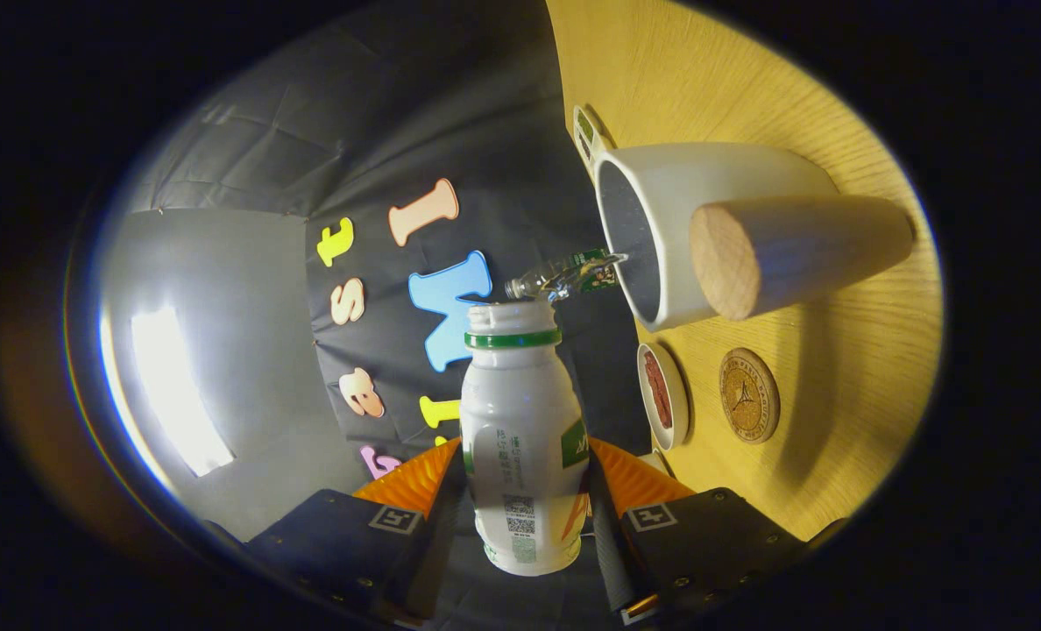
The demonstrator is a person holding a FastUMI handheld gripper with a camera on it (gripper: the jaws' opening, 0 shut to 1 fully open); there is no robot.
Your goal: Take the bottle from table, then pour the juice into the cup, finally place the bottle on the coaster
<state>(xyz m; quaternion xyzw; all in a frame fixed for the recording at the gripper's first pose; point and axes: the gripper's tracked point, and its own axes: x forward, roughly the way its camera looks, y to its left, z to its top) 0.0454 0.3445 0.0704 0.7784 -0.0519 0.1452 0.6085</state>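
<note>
Gripping the white bottle [520,438] from both sides, the gripper [520,499] has its two fingers pressed against the lower body, so the jaws are clenched on it. The whole scene is rolled sideways, with the wooden table [836,421] standing like a wall at 3 o'clock of the bottle. A green ring circles the bottle's neck, the cap is off, and the open mouth points toward 12 o'clock, away from the fingers. A thin clear stream [564,276] leaves the mouth and runs toward 2 o'clock, reaching the rim of the white cup [704,184]. The cup stands on the table with its dark inside facing the bottle, and its thick handle with a round wooden end [725,261] points back toward the camera. A small green and white object sits just beyond the cup, too small to identify. At 3 o'clock from the bottle's shoulder lies a small white dish [663,396] with something reddish in it, and just beside that, farther out, a round cork coaster [749,395] lies flat on the table.
</note>
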